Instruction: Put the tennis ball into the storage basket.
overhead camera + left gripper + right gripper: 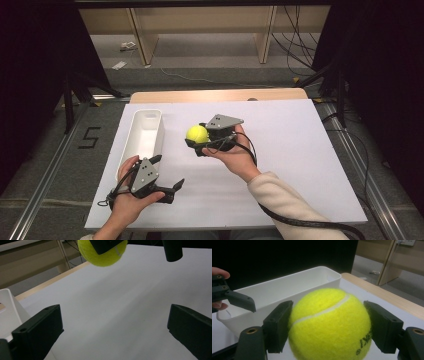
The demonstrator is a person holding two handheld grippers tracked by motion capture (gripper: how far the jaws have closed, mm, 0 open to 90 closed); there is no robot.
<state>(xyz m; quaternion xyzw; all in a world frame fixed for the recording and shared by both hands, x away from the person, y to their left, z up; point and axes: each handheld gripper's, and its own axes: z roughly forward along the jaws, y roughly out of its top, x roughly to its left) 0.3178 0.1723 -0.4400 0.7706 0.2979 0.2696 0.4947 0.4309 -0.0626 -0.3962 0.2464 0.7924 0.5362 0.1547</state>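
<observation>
Right hand-held gripper (196,143) is clamped on the tennis ball (197,132), lifted off the worktop (290,150) just beside the white bin (161,131) — pickup done, I judge, drop-in left. Left hand-held gripper (169,172) waits spread — empty.

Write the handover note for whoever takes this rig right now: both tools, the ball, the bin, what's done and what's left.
Right tool: shut on the tennis ball, held above the white table, just right of the bin.
Left tool: open, holding nothing, near the front edge by the bin's near end.
White bin: long, at the left of the table; looks empty.
Done: ball gripped and lifted.
Left: probably carry the ball over the bin and release it inside.
</observation>
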